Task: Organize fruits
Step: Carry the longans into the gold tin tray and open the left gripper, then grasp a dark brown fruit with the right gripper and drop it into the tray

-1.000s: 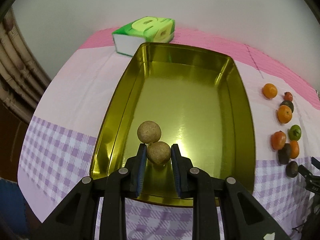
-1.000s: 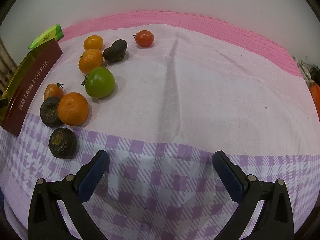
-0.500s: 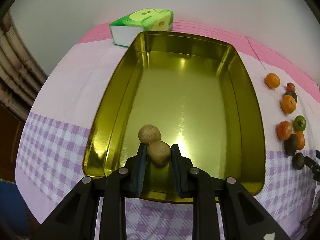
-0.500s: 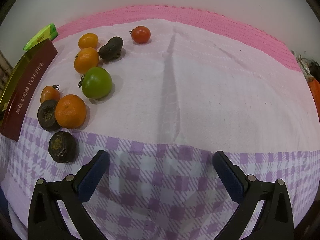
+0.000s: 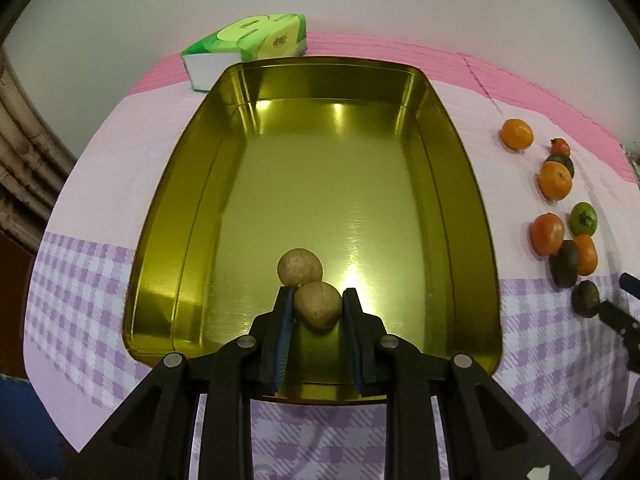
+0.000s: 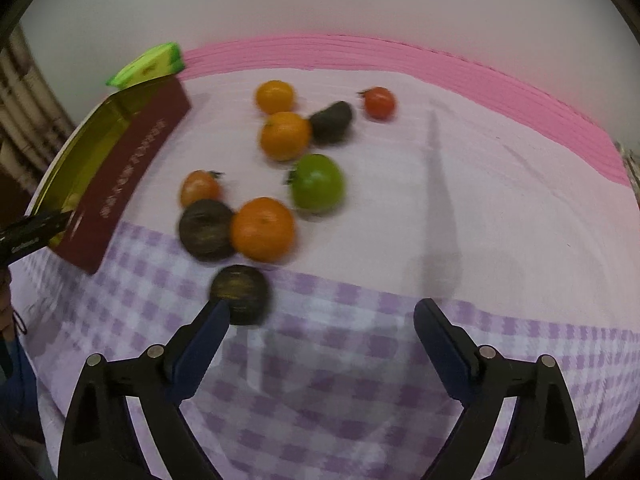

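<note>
Left wrist view, left gripper: clamped on a brown round fruit, one finger on each side, low over the near end of the gold tin.
Left wrist view, held fruit: hangs just above the tin floor, touching or nearly touching a second brown fruit already lying inside; probably set to go beside its match, like with like.
Left wrist view, tin: open and shallow, mostly bare, serving as the collecting place; sits on the checked cloth of the table.
Left wrist view, green box: behind the tin's far edge, out of the way.
Left wrist view, loose fruit: row to the right of the tin, outside it, not yet sorted.
Right wrist view, right gripper: fingers spread wide, grasping nothing, hovering low near the cluster.
Right wrist view, dark round fruit: nearest, just beside the left finger, not yet between the two; likely the next pick.
Right wrist view, cluster: second dark fruit touching an orange; green tomato, more oranges, a red tomato farther back.
Right wrist view, tin side: maroon outer wall at left, near the cluster, a short carry.
Right wrist view, blur: motion smear, fine details unclear.
</note>
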Available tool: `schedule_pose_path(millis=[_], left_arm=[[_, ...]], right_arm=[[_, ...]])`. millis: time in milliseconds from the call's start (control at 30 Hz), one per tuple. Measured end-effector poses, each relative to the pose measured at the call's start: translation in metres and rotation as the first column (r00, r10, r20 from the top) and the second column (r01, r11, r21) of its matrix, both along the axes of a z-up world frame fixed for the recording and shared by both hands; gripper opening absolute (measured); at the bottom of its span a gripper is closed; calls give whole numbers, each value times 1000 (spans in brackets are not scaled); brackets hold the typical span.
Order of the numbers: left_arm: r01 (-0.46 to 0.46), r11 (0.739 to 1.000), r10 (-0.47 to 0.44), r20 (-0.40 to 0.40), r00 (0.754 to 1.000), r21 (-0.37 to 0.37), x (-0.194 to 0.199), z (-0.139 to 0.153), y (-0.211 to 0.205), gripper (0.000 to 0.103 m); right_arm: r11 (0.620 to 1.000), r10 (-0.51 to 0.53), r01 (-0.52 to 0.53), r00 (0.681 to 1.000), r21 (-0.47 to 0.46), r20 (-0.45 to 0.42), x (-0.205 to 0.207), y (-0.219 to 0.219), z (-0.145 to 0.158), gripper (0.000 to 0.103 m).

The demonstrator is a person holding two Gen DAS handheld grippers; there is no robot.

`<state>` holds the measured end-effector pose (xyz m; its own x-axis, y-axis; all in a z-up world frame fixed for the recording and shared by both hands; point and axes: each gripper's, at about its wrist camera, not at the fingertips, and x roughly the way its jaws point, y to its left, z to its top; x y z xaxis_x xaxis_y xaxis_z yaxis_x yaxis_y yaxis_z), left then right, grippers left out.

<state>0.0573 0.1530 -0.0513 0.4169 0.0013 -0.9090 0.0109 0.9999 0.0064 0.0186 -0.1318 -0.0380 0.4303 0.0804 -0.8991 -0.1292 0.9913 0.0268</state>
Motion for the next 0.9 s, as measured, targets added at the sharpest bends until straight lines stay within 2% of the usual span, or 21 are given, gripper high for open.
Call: schedule_pose_path(millis=[133, 200, 467, 700, 767, 900], left_arm=[[4, 1000, -4, 6, 1000, 2, 0, 1, -2, 25], [-2, 1000, 2, 13, 1000, 7, -2, 2, -2, 30], [-7, 999, 4, 100, 995, 38, -12, 26, -2, 60], [-1, 999, -6, 145, 989, 47, -20, 42, -2, 71], [-4, 999, -3, 155, 988, 46, -22, 46, -1, 79], [-22, 999, 15, 164, 986, 40, -24, 50, 2, 82]], right_arm=[[1000, 28, -28, 1000, 12, -10, 1, 13, -4, 89], [999, 34, -34, 999, 13, -11, 0, 17, -7, 86], [998, 60, -60, 998, 8, -23, -1, 28, -12, 74], [996, 81, -82, 996, -30, -21, 0, 41, -15, 60], [996, 82, -83, 996, -39, -22, 1, 43, -16, 59], [995, 88, -88, 996, -52, -14, 0, 45, -15, 46]])
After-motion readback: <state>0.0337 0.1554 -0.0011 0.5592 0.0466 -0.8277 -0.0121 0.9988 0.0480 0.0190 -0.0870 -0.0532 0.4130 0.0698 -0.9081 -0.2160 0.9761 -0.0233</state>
